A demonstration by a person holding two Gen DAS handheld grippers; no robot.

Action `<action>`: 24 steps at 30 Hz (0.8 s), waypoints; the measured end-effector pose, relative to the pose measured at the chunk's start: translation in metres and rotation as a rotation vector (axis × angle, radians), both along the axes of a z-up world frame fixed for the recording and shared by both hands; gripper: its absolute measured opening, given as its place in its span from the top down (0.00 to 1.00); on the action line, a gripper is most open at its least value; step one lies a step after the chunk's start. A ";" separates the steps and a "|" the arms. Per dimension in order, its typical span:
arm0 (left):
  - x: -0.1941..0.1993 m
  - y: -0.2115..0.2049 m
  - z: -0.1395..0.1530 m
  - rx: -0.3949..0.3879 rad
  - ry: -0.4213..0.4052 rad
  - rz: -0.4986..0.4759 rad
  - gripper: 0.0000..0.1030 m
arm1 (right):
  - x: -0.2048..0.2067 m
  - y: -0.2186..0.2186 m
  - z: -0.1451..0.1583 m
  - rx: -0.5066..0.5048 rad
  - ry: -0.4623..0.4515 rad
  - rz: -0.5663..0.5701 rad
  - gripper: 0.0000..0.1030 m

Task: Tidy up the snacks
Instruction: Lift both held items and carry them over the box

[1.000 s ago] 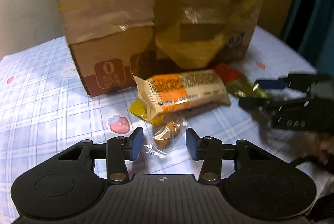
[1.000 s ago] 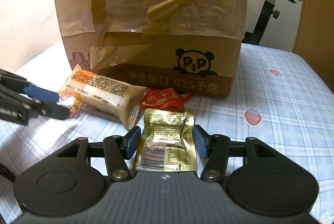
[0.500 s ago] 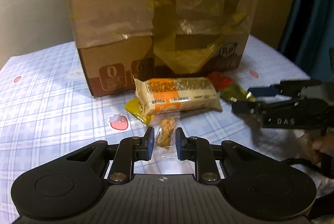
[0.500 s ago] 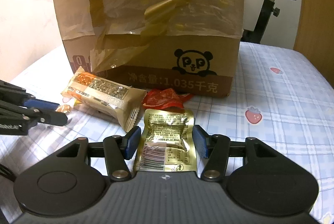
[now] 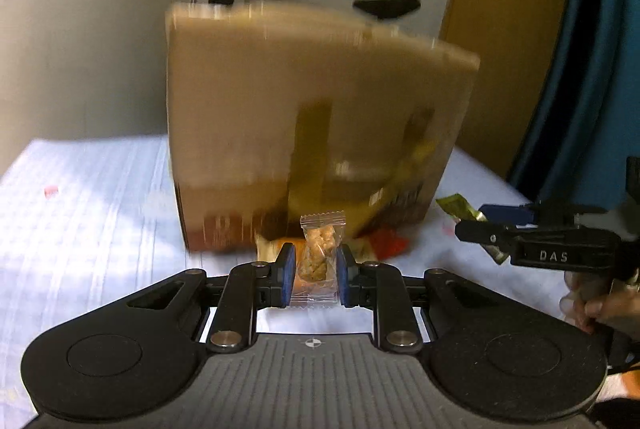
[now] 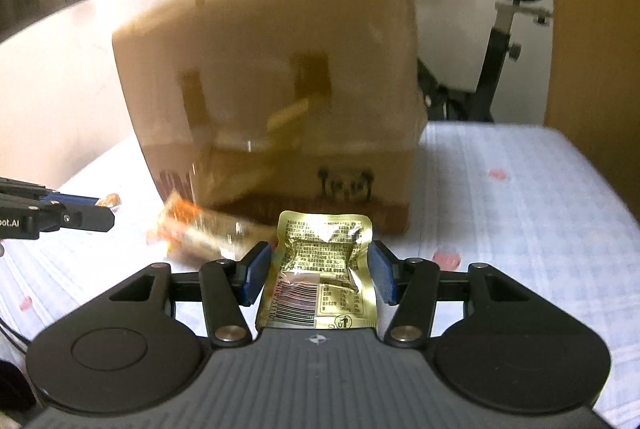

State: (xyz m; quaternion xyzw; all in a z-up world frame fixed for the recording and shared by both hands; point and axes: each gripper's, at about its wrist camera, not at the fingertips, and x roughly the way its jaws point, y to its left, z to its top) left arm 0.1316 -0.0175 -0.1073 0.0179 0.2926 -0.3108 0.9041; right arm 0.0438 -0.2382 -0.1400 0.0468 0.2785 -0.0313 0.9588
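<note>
Left gripper (image 5: 314,279) is clamped on a small clear packet (image 5: 319,257) with a lumpy brown snack inside. Both blue pads press its sides, and the packet stands upright between them, its crimped top poking up past the fingertips.

Right gripper (image 6: 318,275) has a gold foil pouch (image 6: 320,273) between its blue pads. Both pads touch the pouch edges and the foil is crumpled where the one on the right pushes in, so it's gripped. Barcode end of the pouch sits closest to the camera.

Straight ahead of both tools is a big cardboard box (image 6: 272,101) with tape strips and a panda print, blurry in both views. It sits on a pale checked cloth (image 6: 520,197) with little red prints.

At the foot of the box, just beyond the left tool's fingertips, there's an orange-and-tan bar (image 6: 196,229) and a red wrapper (image 5: 386,241), both lying on the cloth.

From the left camera, the right tool shows off to the right with the pouch end sticking out, and a hand (image 5: 600,303) on its handle.
</note>
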 end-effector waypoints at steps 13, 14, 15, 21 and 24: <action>0.020 -0.006 0.099 -0.097 -0.253 0.010 0.78 | 0.015 0.003 0.118 -0.051 -0.294 0.106 0.46; 0.025 -0.010 0.105 -0.096 -0.264 0.011 0.78 | 0.021 0.004 0.126 -0.061 -0.307 0.115 0.46; 0.032 -0.015 0.110 -0.093 -0.274 0.015 0.78 | 0.028 0.004 0.133 -0.069 -0.317 0.122 0.46; 0.078 -0.042 0.124 -0.048 -0.292 0.040 0.78 | 0.088 0.007 0.158 -0.125 -0.331 0.169 0.46; 0.096 -0.050 0.123 -0.021 -0.262 0.056 0.78 | 0.123 0.007 0.157 -0.121 -0.303 0.157 0.46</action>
